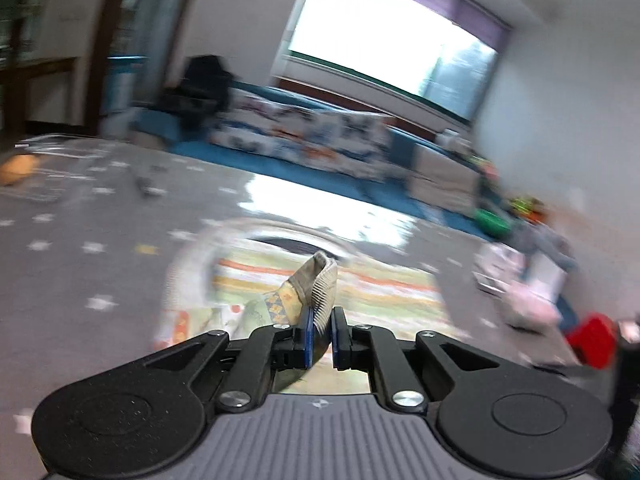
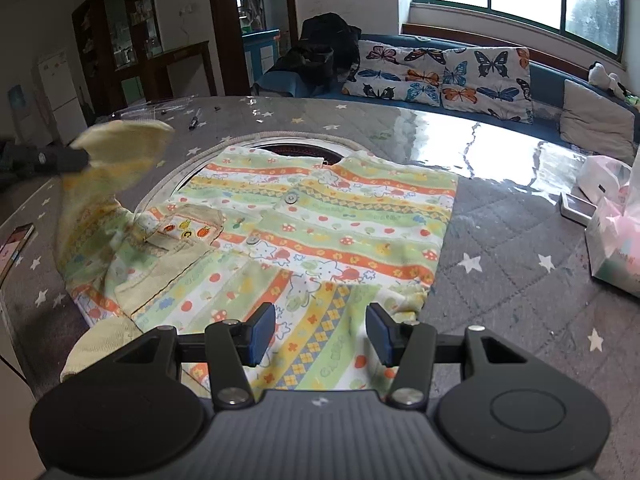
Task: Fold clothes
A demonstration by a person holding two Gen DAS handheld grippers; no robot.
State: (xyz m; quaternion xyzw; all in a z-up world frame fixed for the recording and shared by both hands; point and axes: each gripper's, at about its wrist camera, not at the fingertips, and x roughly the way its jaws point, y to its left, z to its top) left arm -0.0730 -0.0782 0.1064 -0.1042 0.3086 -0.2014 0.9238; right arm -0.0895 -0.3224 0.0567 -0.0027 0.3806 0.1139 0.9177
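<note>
A child's patterned shirt (image 2: pixel 320 236) with green, orange and yellow stripes lies on the grey star-print table (image 2: pixel 520 280). My left gripper (image 1: pixel 321 336) is shut on the shirt's sleeve cuff (image 1: pixel 320 284) and holds it lifted. In the right wrist view that gripper (image 2: pixel 60 160) shows at the left, blurred, with the pale yellow sleeve (image 2: pixel 120 148) raised above the table. My right gripper (image 2: pixel 322 334) is open and empty, hovering over the shirt's near hem. The left wrist view is motion-blurred.
A phone (image 2: pixel 16 248) lies at the table's left edge. White and pink bags (image 2: pixel 612 216) and a small box stand at the right. A blue sofa with butterfly cushions (image 2: pixel 440 72) runs behind the table. A round rimmed mat (image 2: pixel 300 146) lies under the collar.
</note>
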